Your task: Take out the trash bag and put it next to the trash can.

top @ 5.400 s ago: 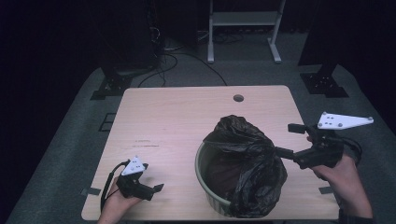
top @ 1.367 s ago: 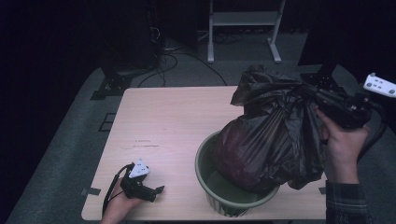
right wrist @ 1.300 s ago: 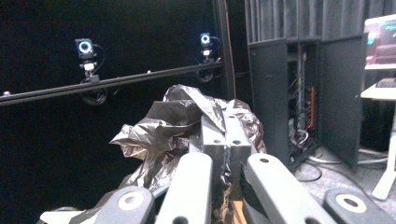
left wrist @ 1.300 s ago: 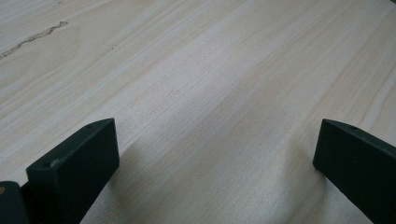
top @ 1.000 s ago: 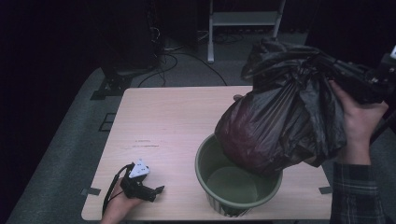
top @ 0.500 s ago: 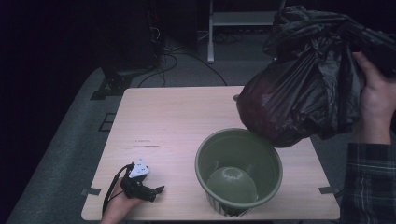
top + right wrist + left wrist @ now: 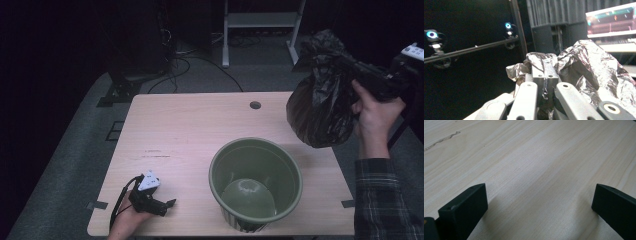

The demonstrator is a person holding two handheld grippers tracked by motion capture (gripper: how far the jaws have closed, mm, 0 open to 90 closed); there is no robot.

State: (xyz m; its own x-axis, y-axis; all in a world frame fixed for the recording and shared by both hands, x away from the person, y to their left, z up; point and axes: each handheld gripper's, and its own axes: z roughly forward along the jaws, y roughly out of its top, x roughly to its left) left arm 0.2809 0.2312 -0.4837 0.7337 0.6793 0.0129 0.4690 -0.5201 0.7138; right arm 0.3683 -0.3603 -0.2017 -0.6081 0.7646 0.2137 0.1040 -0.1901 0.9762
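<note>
one green bin (image 7: 256, 185) is standing on the wooden table (image 7: 190, 125), near its front edge, and nothing is lying inside it but its bare, shiny bottom. no brand, label or writing is showing legibly on anything. up and to the right of the bin, past the table's right edge, the right gripper (image 7: 372, 75) is holding a black plastic bag (image 7: 320, 100) in the air; in the right gripper view its jaws are sitting closed on a crumpled fold of the bag (image 7: 584, 65). the bag is bulging, but what is in it is hidden. left of the bin, the left gripper (image 7: 150, 200) is resting on the table, its jaws (image 7: 539, 202) spread wide and gripping nothing.
</note>
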